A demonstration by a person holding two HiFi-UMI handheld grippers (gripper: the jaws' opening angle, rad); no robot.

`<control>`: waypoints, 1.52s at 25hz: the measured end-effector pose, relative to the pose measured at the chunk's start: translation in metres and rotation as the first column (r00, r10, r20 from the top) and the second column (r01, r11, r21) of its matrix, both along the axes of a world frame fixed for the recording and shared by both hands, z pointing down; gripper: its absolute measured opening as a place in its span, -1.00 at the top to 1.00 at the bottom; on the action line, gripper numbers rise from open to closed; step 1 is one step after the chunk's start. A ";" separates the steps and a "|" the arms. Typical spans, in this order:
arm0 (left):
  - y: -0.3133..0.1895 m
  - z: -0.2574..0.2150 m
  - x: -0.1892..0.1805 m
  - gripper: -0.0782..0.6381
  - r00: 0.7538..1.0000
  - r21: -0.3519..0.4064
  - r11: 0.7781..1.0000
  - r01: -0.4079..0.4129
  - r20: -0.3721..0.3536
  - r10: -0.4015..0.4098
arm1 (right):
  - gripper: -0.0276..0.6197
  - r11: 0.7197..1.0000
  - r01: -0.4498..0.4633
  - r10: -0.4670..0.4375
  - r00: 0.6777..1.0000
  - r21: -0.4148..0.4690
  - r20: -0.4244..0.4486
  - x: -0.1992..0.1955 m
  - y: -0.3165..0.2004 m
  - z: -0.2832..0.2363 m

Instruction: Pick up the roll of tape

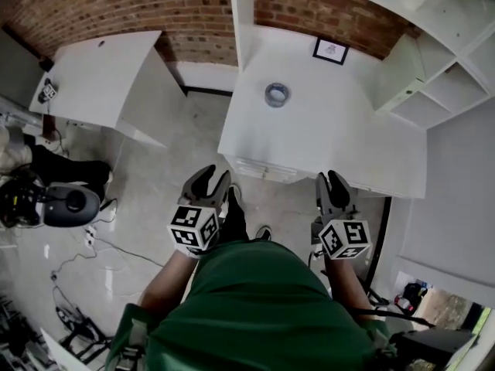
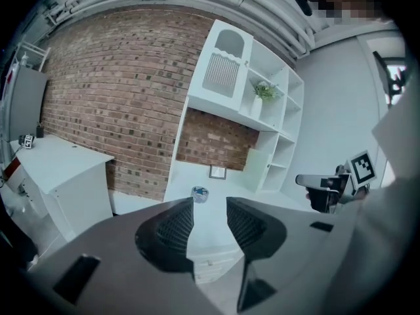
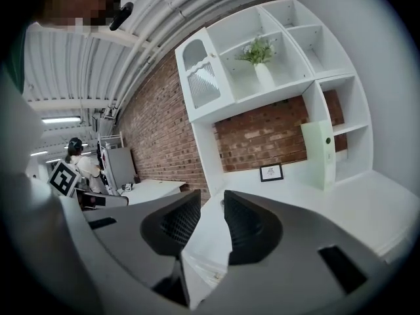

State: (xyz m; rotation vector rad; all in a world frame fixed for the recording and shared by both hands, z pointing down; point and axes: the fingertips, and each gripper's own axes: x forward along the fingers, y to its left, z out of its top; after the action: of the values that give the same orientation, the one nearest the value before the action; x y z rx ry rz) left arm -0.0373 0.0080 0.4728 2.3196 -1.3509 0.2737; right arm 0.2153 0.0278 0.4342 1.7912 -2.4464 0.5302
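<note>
Closest to the head cam, a person in a green top (image 1: 255, 315) holds both tools out low over the floor (image 1: 170, 168), short of the bench (image 1: 325, 141). Left gripper (image 1: 210, 175): fingers (image 2: 172, 231) released, nothing btwn them, only the bench seen thru the gap. Right gripper (image 1: 332, 179): fingers (image 3: 248, 227) also released, gap empty, aimed at the bench's near edge. Neither touches anything. Farther on, the white bench top carries the roll of tape (image 1: 277, 94), lying flat & alone toward the left side, well apart from both grippers. In the left gripper view it sits just above the tip of the left-hand finger. Behind it a small framed picture (image 1: 330, 50) stands at the back by the brick wall (image 1: 309, 10). A white shelf unit (image 1: 437, 76) rises to the right w/ a potted plant (image 3: 257, 51) on an upper shelf. Off to the left, a 2nd bench (image 1: 97, 76) stands against the same wall.
</note>
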 end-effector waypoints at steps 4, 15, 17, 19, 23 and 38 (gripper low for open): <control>-0.058 -0.003 0.012 0.31 0.996 0.019 0.997 -0.077 -0.033 0.078 | 0.54 0.999 -0.048 0.048 0.999 -0.011 -0.020 -0.003 -0.042 -0.001; -0.188 0.008 -0.008 0.31 0.976 0.015 0.982 -0.191 -0.103 0.191 | 0.47 0.994 -0.104 0.099 0.989 -0.041 -0.110 -0.045 -0.151 -0.004; -0.207 0.013 -0.018 0.31 0.976 0.011 0.983 -0.184 -0.115 0.184 | 0.47 0.994 -0.094 0.086 0.986 -0.055 -0.141 -0.051 -0.167 -0.002; -0.224 0.018 -0.029 0.31 0.978 0.007 0.985 -0.172 -0.122 0.171 | 0.47 0.995 -0.074 0.061 0.983 -0.066 -0.176 -0.057 -0.184 0.000; -0.235 0.031 -0.044 0.31 0.981 -0.025 0.990 -0.142 -0.138 0.137 | 0.46 0.996 -0.010 -0.012 0.971 -0.091 -0.237 -0.068 -0.217 0.008; -0.217 0.064 -0.062 0.31 0.990 -0.133 0.982 0.135 -0.027 -0.140 | 0.46 0.872 0.369 -0.464 0.834 -0.322 -0.301 -0.078 -0.317 0.129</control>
State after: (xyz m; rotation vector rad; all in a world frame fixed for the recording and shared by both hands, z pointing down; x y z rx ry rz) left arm -0.0993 -0.2086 0.5368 2.1030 -1.4242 0.2678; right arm 0.1374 -0.2893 0.5631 1.0834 -2.2778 0.3937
